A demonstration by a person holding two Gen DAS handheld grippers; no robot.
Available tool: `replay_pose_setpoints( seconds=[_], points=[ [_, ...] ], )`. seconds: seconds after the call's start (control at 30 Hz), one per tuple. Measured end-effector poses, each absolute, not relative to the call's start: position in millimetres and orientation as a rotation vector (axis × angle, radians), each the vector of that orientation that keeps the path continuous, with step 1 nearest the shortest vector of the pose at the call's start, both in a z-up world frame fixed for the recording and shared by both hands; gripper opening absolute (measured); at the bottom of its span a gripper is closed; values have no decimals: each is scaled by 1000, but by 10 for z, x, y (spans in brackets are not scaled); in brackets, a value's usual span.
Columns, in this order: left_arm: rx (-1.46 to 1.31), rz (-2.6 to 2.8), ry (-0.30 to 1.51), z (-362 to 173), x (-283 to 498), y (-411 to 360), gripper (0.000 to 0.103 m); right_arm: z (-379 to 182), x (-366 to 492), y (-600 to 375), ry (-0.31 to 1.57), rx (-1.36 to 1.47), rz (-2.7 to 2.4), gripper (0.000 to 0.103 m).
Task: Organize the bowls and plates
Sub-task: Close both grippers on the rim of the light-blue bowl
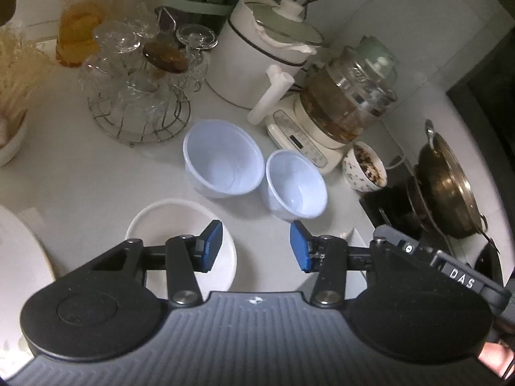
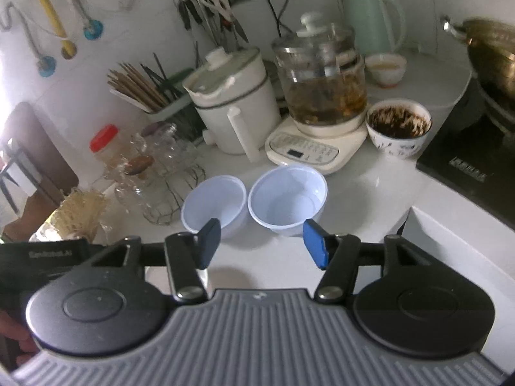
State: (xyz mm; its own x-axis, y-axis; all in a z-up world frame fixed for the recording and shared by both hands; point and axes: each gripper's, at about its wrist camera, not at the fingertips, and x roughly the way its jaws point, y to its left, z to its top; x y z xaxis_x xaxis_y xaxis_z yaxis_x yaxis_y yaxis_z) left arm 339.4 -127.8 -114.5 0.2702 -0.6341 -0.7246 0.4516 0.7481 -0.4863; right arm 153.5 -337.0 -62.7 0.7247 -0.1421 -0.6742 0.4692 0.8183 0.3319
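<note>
Two empty pale-blue plastic bowls stand side by side on the white counter: a larger one [image 1: 220, 157] [image 2: 288, 199] and a smaller one [image 1: 296, 185] [image 2: 214, 204]. A white shallow dish [image 1: 164, 225] lies in front of them, partly under my left gripper's left finger. A big white plate's edge [image 1: 19, 251] shows at far left. My left gripper [image 1: 256, 246] is open and empty, above the counter near the dish. My right gripper [image 2: 262, 244] is open and empty, just in front of the two bowls. The other gripper's body shows at each view's edge.
Behind the bowls stand a wire rack of glasses [image 1: 138, 96], a white electric pot [image 1: 264, 58], a glass kettle on its base [image 1: 341, 109] and a patterned bowl with dark residue [image 1: 365, 169]. A wok on the stove [image 1: 447, 180] is at right. The counter edge drops at right [image 2: 450, 234].
</note>
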Motion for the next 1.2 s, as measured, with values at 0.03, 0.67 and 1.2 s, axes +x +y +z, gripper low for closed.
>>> replay_pose_setpoints(
  seconds=[0.03, 0.67, 1.2],
  points=[
    [-196, -735, 1078, -1179, 3437, -1332, 54, -678, 1582, -3435, 691, 523, -350, 60],
    [-229, -671, 1262, -1725, 3953, -2393, 54, -1574, 2395, -4446, 847, 611, -352, 47],
    [-251, -535, 1356, -1926, 4099, -2718, 53, -1770, 2608, -4700, 912, 639, -241, 38]
  ],
)
